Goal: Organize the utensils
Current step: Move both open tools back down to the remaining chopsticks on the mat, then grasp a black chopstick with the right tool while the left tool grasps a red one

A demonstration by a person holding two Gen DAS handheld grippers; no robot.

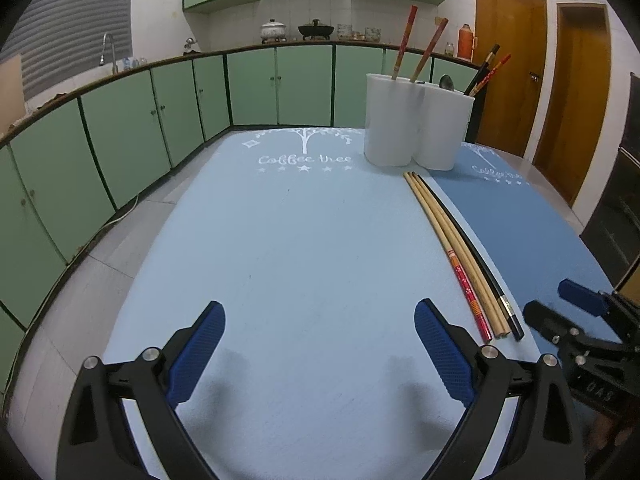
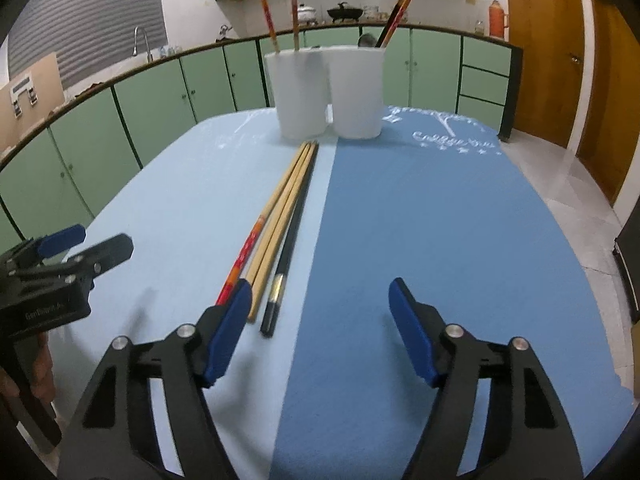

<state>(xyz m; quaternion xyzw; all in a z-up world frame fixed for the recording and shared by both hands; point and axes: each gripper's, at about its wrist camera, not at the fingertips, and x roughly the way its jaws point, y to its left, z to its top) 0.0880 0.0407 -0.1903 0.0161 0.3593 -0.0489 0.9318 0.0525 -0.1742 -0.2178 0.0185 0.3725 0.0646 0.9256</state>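
Several chopsticks (image 1: 460,248) lie side by side on the table: one red-ended, two bamboo, one black (image 2: 286,248). Behind them stand two white holders, the left holder (image 1: 392,120) with two patterned chopsticks, the right holder (image 1: 442,128) with dark chopsticks and a spoon. My left gripper (image 1: 320,312) is open over the bare pale-blue mat, left of the chopsticks' near ends. My right gripper (image 2: 320,286) is open; its left finger (image 2: 228,328) stands at the chopsticks' near ends, and the black one's end lies just inside the gap, not pressed.
The table carries a pale-blue mat (image 1: 280,240) and a darker blue mat (image 2: 420,220). The right gripper shows at the right edge of the left wrist view (image 1: 568,308). Green kitchen cabinets (image 1: 120,140) curve behind, with wooden doors (image 1: 508,60) to the right.
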